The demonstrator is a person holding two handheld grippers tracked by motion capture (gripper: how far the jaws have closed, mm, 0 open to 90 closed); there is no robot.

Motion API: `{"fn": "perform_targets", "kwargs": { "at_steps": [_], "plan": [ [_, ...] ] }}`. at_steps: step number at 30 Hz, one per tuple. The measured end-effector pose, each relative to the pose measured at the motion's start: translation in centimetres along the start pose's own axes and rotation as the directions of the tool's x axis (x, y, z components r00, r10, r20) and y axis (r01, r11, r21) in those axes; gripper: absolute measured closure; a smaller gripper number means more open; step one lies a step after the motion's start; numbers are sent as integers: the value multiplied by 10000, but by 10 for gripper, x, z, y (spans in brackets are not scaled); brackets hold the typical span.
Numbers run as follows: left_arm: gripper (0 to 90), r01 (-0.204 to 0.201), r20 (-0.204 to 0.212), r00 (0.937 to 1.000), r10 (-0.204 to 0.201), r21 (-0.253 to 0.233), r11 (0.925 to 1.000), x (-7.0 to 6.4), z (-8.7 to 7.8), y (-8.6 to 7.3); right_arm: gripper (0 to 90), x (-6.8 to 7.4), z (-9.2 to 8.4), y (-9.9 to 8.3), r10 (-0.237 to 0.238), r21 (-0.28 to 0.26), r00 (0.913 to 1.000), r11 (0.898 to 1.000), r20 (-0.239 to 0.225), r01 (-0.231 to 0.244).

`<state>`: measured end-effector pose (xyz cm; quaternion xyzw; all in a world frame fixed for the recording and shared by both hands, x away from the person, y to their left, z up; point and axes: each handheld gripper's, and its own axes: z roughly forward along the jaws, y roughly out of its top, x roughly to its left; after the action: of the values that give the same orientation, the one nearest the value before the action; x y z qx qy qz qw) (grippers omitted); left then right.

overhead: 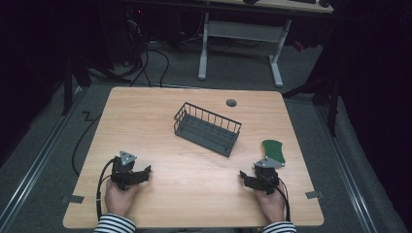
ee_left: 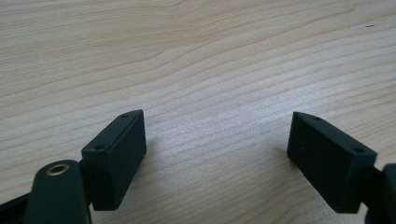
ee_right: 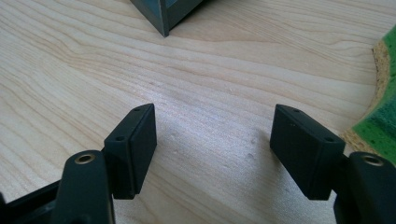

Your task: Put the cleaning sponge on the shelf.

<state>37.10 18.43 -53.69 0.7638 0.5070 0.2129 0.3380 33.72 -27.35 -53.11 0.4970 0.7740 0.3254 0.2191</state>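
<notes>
Resting both hands near your edge of the table [overhead: 160,131], you are holding the left gripper [overhead: 145,171] and the right gripper [overhead: 244,177] with jaws spread wide and nothing between them; in the left gripper view bare wood is lying between its pads, and the right gripper view is showing the same. You are sitting at the start of the job, with no grasp made yet. The green sponge [overhead: 273,151] is lying flat on the wood just beyond your right hand, close to the table's right edge, and its corner is peeking in at the right of the right gripper view [ee_right: 380,119]. The dark wire basket [overhead: 207,129] is standing askew at the table's middle, well apart from both hands. Judging from this, you are probably preparing to pick up the sponge: swing the right gripper toward it, straddle its narrow width, lower, and close before carrying it toward the basket.
</notes>
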Motion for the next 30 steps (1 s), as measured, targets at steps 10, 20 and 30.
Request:
{"fn": "perform_targets", "kwargs": {
  "at_steps": [10,20,30],
  "plan": [
    [200,8,-4,10000,-8,-1,10000,0,0,0,317,0,0,0,-9,-13,10000,10000,0,9],
    [199,34,-32,10000,-34,-18,10000,-1,0,0,321,0,0,0,24,-19,10000,10000,28,-24],
    [242,42,-86,10000,-42,-76,10000,-1,-2,-2,343,0,-1,0,87,-21,10000,10000,48,-87]
  ]
}}
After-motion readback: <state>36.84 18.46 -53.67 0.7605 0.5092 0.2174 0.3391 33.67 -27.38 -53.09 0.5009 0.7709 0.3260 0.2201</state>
